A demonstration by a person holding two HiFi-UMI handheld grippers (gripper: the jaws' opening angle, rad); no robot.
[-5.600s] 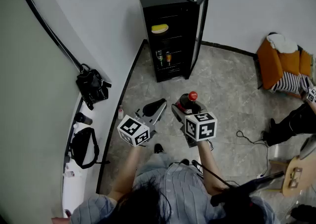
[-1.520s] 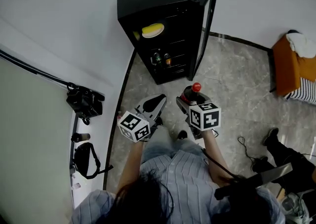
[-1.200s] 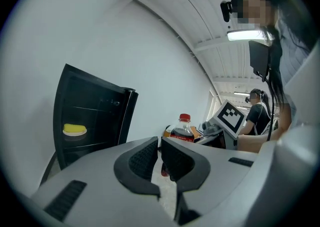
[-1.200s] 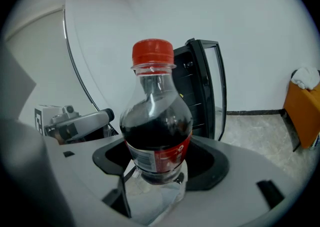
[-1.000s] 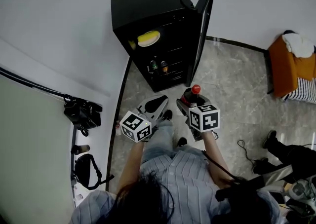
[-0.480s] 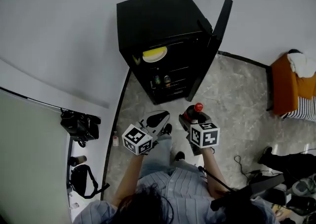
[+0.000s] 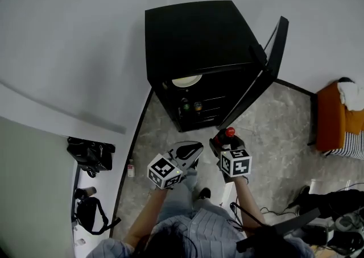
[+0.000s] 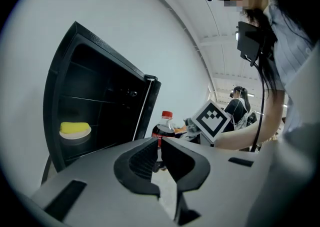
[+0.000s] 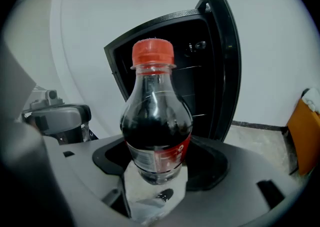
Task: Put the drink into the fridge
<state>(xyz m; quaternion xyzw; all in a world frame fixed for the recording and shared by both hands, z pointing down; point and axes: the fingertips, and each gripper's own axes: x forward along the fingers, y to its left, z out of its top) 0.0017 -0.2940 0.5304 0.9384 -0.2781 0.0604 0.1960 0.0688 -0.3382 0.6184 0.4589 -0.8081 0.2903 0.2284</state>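
A grey marbled floor [image 7: 287, 117] meets a plain white wall [image 7: 79, 52], and a black fridge [image 7: 199, 35] stands against that wall with its door [image 7: 268, 72] swung open to the right. Inside, an upper shelf carries a pale plate [image 8: 75, 136] with something yellow on it. Lower down stand two small drinks [image 7: 191, 105], too small to make out any print. Black bags [image 7: 90, 154] lie by the wall on the left. An orange seat [image 7: 330, 116] with a white cloth on it sits at the right edge.

The right gripper [image 9: 156, 171] is clamped on a cola bottle [image 9: 156, 121] low on its body, holding it upright. The bottle is dark and nearly full, with a red cap and a red band of label with white lettering. The curve of the bottle and the blur leave the words unreadable. From the head view it hangs over the floor in front of the open fridge, outside it, near the lower edge of the door.

The left gripper [image 8: 159, 152] carries nothing. Its two dark jaws are drawn together with only a thin slit between them, and through that slit part of the bottle shows beyond. It hangs just beside the right gripper, apart from it and pointing toward the fridge.

Each gripper bears a white cube with black square markers — one on the left [image 7: 165, 171], one on the right [image 7: 235, 162]. These show patterns only, no letters. A second person [image 8: 239, 102] stands far back in the left gripper view.
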